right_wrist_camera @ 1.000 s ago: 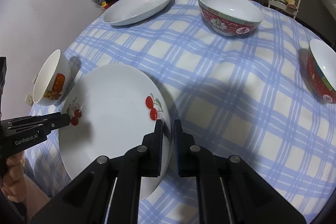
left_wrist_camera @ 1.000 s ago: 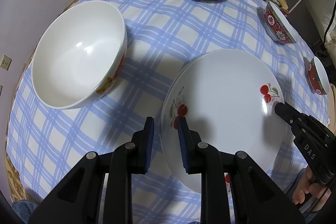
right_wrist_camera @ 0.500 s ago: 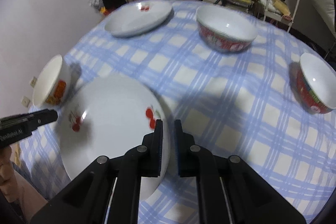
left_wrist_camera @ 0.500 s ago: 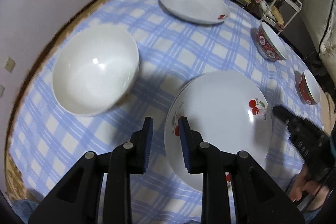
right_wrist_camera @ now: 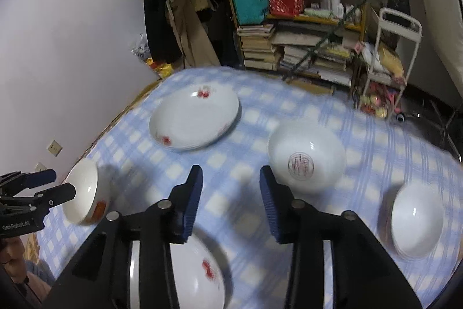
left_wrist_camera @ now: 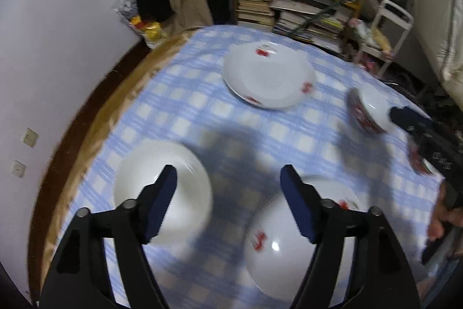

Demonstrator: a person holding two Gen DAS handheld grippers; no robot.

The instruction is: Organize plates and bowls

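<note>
Now both the left gripper [left_wrist_camera: 228, 187] and right gripper [right_wrist_camera: 230, 193] are opening, empty, above the near plate's [left_wrist_camera: 277, 259] rim.

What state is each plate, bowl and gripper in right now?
left gripper: jaws opening, nothing between them
right gripper: jaws opening, nothing between them
near cherry plate: flat on the tablecloth, not gripped
far cherry plate: flat on the tablecloth, empty
white bowl: upright, empty
large red bowl: upright, empty
small red bowl: upright, empty

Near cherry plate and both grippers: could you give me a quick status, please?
Left gripper and right gripper opening, nothing between jaws. Near cherry plate on the tablecloth. Nothing in the way.
</note>
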